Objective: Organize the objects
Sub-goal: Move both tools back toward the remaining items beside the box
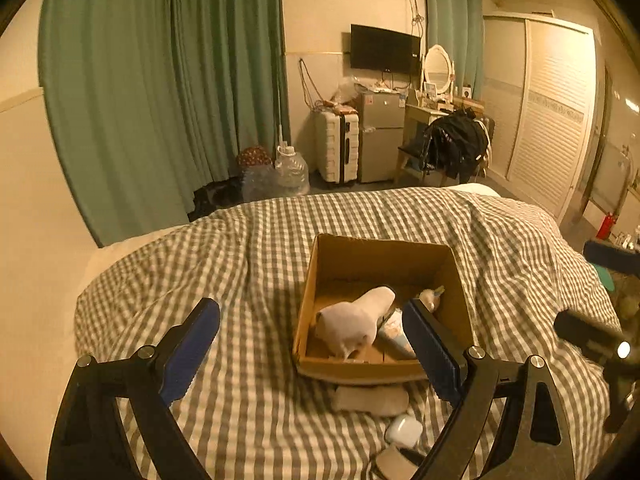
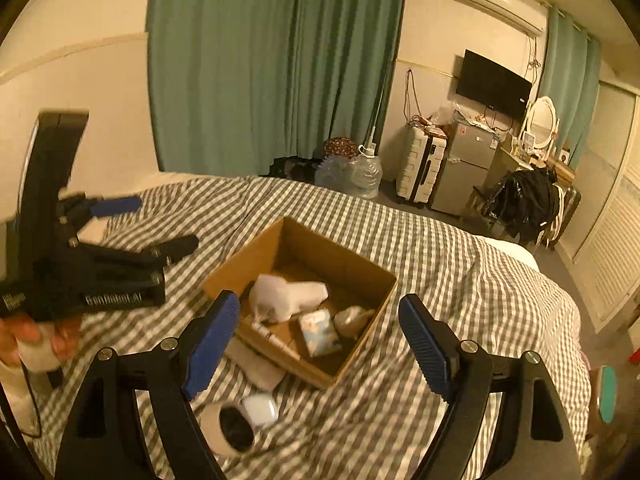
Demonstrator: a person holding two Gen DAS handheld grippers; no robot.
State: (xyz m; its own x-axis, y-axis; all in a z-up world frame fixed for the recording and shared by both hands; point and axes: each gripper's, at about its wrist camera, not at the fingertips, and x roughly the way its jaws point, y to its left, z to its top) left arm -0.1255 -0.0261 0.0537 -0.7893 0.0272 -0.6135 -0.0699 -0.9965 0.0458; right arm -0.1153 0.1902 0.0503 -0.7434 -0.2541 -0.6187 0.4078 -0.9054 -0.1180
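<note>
An open cardboard box (image 1: pixel 380 260) (image 2: pixel 332 252) sits on a grey-checked bed cover (image 1: pixel 260 260). In it lie a white sock (image 1: pixel 356 324) (image 2: pixel 288 294), a small packet (image 2: pixel 320 332), a pale rounded bundle (image 2: pixel 354 320) and a thin tube (image 2: pixel 276 338). In front of the box rest a beige rolled sock (image 1: pixel 372 400) (image 2: pixel 256 364), a white earbud case (image 1: pixel 404 430) (image 2: pixel 260 410) and a pale cup with a dark opening (image 2: pixel 228 428). My left gripper (image 1: pixel 316 348) (image 2: pixel 164 222) is above the near-left of the box, open and holding nothing. My right gripper (image 2: pixel 318 346) is open over the box's near side, also holding nothing.
The bed ends ahead. Past it are green curtains (image 1: pixel 160 80), water jugs (image 1: pixel 288 172), a white suitcase (image 1: pixel 336 144), a small fridge (image 1: pixel 380 136) and a chair draped in dark clothes (image 1: pixel 456 148). A hand (image 2: pixel 40 340) grips the left gripper's handle.
</note>
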